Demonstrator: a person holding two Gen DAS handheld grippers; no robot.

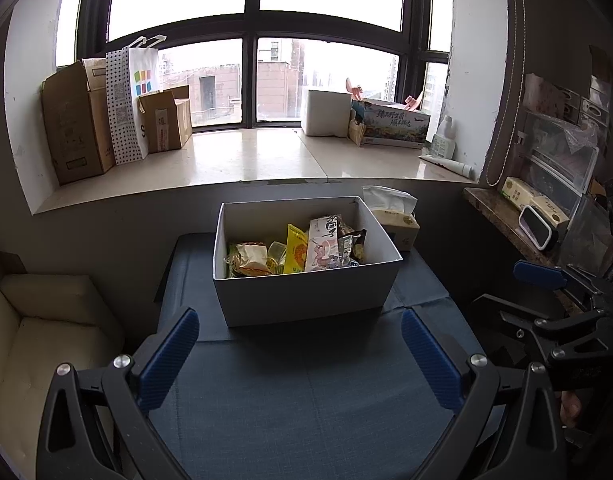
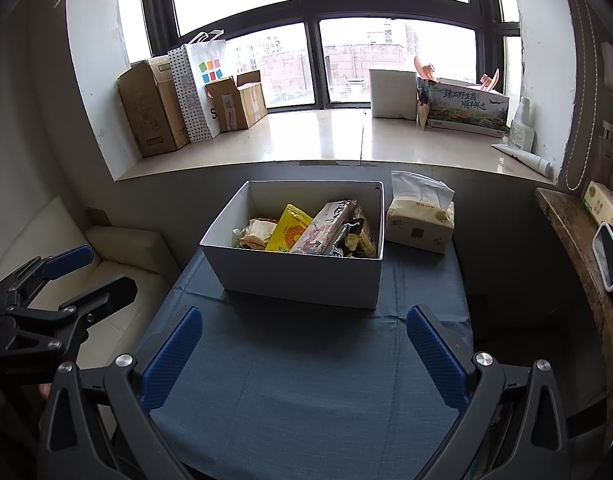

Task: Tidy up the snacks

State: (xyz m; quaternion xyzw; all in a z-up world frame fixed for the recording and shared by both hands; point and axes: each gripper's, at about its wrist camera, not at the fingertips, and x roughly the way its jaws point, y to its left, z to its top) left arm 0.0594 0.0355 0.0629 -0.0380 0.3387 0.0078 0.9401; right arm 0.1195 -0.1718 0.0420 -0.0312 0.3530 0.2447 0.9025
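Note:
A white open box stands on the blue-clothed table, holding several snack packets: a yellow packet, a pink-and-white packet, a dark packet and a pale wrapped snack. My left gripper hovers open in front of the box, nothing between its blue fingers. My right gripper is open too, just short of the box's near wall. Each gripper shows at the other view's edge.
A tissue pack sits right of the box. The windowsill carries cardboard boxes, a dotted paper bag and a printed carton. A cream sofa lies left, a stone shelf right.

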